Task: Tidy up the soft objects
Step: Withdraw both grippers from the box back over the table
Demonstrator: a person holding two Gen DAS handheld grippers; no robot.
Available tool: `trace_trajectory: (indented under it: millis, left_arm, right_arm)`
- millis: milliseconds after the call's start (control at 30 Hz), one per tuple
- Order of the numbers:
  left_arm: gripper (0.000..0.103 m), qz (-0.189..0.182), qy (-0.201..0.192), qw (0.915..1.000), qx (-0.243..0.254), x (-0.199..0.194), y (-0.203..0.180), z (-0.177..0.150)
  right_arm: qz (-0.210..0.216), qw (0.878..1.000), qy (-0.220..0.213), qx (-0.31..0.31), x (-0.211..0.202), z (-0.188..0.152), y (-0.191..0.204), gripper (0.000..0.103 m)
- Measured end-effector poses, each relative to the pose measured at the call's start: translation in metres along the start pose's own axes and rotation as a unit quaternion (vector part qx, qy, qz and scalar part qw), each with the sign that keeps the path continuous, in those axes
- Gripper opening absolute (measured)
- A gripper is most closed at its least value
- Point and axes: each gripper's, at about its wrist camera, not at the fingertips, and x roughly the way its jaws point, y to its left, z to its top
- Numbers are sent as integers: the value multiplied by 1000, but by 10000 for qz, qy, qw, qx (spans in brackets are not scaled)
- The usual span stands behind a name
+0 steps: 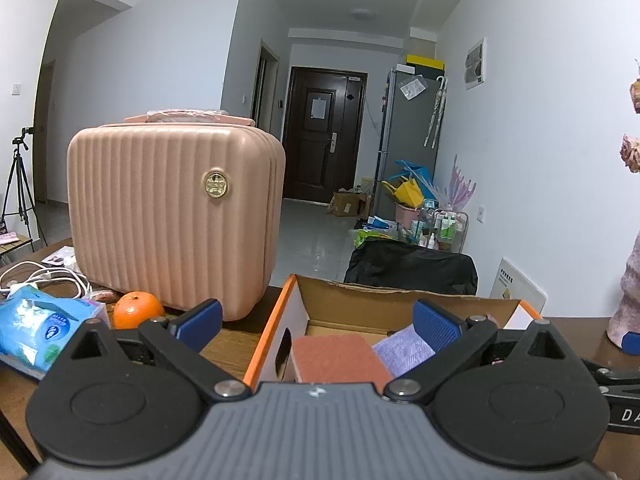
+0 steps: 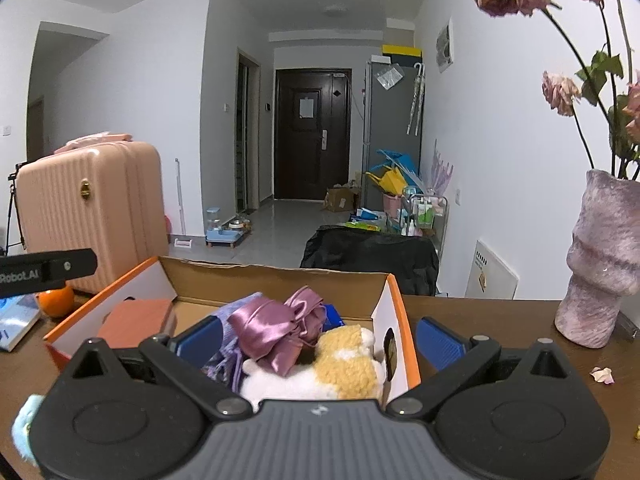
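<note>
Four soft items already in cardboard box [image 2: 394, 316] on bench: terracotta sponge [image 2: 134, 320], lilac cloth [image 1: 404, 350], satin bow [image 2: 276, 328], plush toy [image 2: 340, 368] | left tool [image 1: 316, 322] spread, empty | right tool [image 2: 318, 338] spread, empty, over box | likely near done; tissue pack [image 1: 36, 326] outside box, maybe left.
</note>
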Motion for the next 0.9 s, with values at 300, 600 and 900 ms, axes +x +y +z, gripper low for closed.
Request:
trace_trajectory:
  millis: [300,600,900]
  left_arm:
    - [103,38,-80,9997,209,-34,8,-14]
    - [103,-40,-118,9990,419,-75,16,-30]
    - [103,-200,-124,9983,529,-114,27,-42]
  right_arm:
    - [41,10000,-83,9,-35,-14,6,103]
    - [85,9997,-203,94,-76,-35,10,103]
    - [57,9998,-162,87,-111,-59,18,103]
